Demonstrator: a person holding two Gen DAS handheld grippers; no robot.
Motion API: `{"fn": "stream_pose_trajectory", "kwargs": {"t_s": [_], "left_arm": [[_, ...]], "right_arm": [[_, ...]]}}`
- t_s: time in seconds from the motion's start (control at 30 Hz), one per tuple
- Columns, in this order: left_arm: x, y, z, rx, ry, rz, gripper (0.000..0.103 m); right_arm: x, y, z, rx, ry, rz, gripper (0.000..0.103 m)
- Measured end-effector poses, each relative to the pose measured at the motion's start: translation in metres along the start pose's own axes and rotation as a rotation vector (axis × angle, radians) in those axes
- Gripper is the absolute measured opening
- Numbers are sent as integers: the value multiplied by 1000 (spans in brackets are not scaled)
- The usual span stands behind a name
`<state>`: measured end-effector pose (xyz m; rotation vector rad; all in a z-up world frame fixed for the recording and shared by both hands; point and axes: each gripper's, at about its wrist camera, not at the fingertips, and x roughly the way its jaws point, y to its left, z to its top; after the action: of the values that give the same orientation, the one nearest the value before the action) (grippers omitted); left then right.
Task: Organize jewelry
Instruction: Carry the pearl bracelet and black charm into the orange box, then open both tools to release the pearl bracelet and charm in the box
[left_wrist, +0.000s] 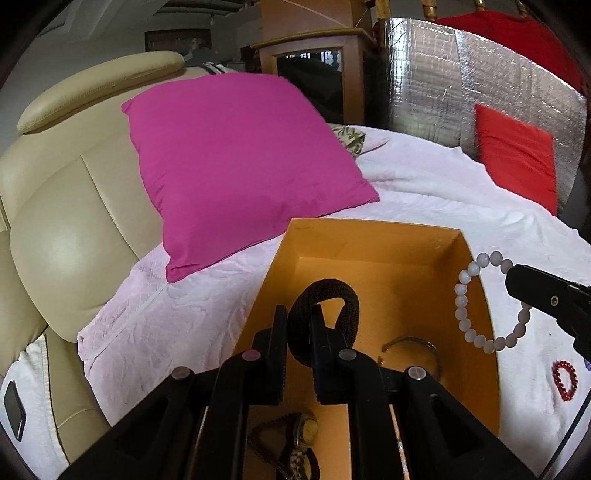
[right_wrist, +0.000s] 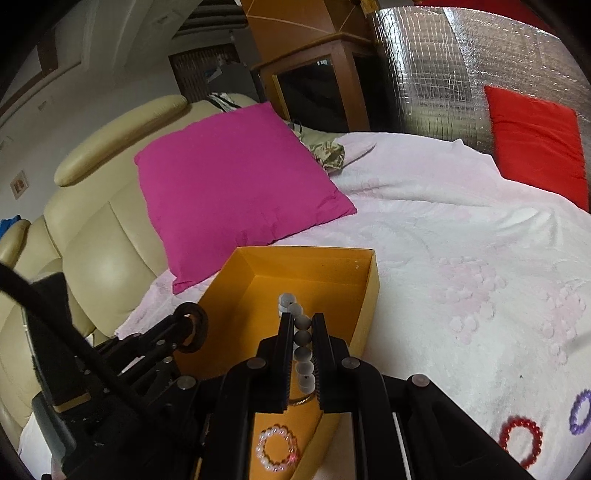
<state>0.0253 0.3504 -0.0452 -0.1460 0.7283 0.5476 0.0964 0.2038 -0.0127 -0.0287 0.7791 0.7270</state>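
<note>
In the left wrist view, the left gripper (left_wrist: 298, 354) was seen nearly closed on a black cord bracelet (left_wrist: 327, 314) over the orange box (left_wrist: 476, 258) on the bed (left_wrist: 424, 199); release was best made low, inside the walls.

In the right wrist view, the right gripper (right_wrist: 303, 363) was clamped on a white bead bracelet (right_wrist: 302, 338) above the box's right side; it was best carried clear of the rim before the jaws were opened.
</note>
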Motion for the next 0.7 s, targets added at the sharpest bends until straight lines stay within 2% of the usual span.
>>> {"fn": "stream_pose_trajectory", "kwargs": {"t_s": [0.57,0.63,0.7], "left_arm": [[30,-7,-2,53,113,59,11],[29,-8,-1,58,113,59,14],[28,-9,-1,63,105,65,23]], "right_arm": [[47,-9,14,55,33,-33,12],[47,-11,14,69,37,-33,12],[44,-11,14,70,25,-41,12]]}}
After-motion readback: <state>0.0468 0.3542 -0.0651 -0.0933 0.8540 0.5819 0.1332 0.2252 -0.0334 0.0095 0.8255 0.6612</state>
